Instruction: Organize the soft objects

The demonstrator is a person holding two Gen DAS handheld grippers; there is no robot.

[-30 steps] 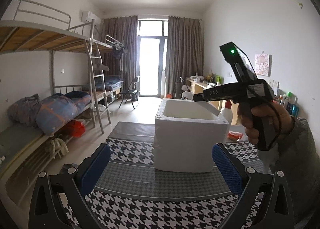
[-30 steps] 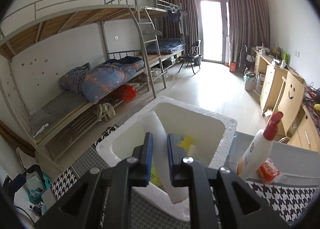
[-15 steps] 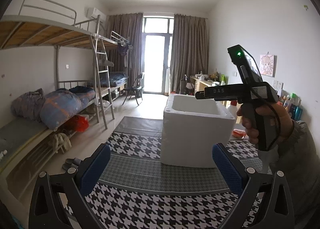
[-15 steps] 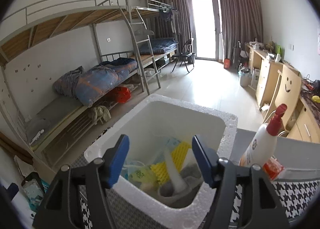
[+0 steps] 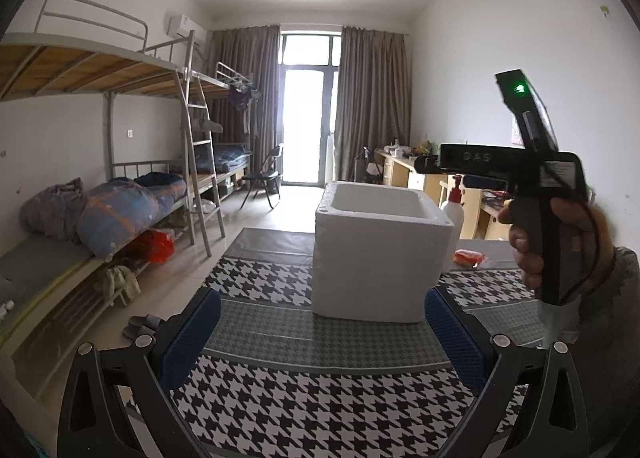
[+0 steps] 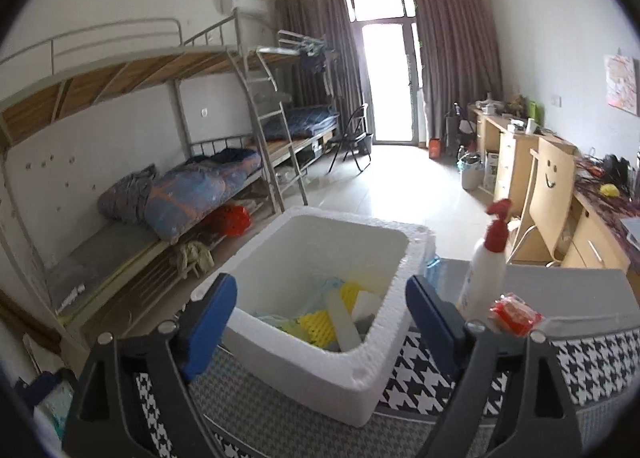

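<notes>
White foam box [image 5: 376,258] sits on the houndstooth cloth [image 5: 320,410] of the bench [image 6: 580,290], and everything here is placed off that box. In front of it there's a broad run of bare cloth. To its left the cloth ends at the bench edge, with floor and the bunk bed [image 5: 100,209] beyond. Just beside its right wall stands a white spray bottle [image 6: 486,266] with a red trigger, and a small red packet [image 6: 516,314] lies right by the bottle's foot.

Left hand-held gripper [image 5: 320,338] is level and low, in front of the box and short of its near wall, jaws spread wide, nothing between the blue pads [image 5: 192,334]. The right hand [image 5: 560,242] shows up to the right of the box, fist wrapped round the pistol handle, held higher than the rim.

Right hand-held gripper [image 6: 320,318] looks down into the box from the near corner, jaws wide apart and empty, one finger either side of that corner, not touching as far as can be seen. Inside: a white foam piece [image 6: 342,318] leaning on the pile, yellow ridged sponges [image 6: 320,322], a pale blue bag [image 6: 328,290]
</notes>
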